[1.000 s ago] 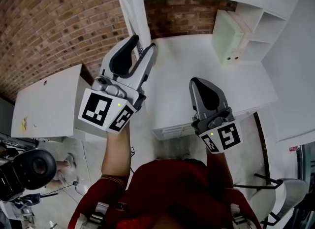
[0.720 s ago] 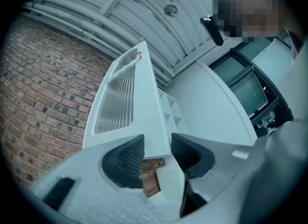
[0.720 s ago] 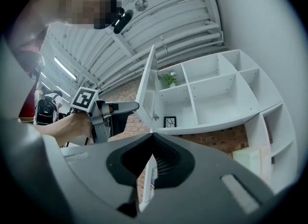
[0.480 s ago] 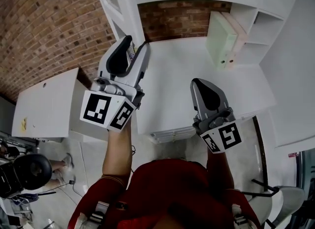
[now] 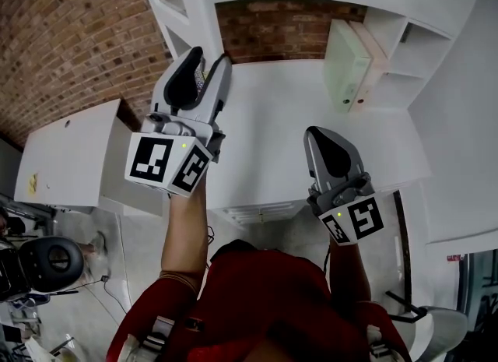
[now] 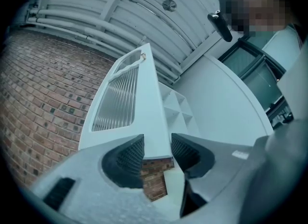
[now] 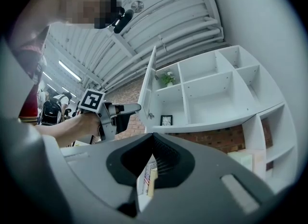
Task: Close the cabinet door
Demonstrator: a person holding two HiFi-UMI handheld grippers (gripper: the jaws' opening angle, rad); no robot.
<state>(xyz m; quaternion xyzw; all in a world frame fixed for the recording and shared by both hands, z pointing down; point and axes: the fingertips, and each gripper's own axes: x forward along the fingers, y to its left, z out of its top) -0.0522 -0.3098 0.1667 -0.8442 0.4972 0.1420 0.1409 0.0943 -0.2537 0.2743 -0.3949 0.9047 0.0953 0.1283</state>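
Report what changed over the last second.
The left gripper, clamped on the cabinet door, drifted slightly left in the head view. The door moved with it, so more of its glass face shows. The right gripper stayed shut and empty over the desk; the folders are unmoved.

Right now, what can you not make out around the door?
Door: its top is cut off by the head view's upper edge.
Left gripper: its own body hides the jaws in the head view.
Framed picture: too small in the right gripper view.
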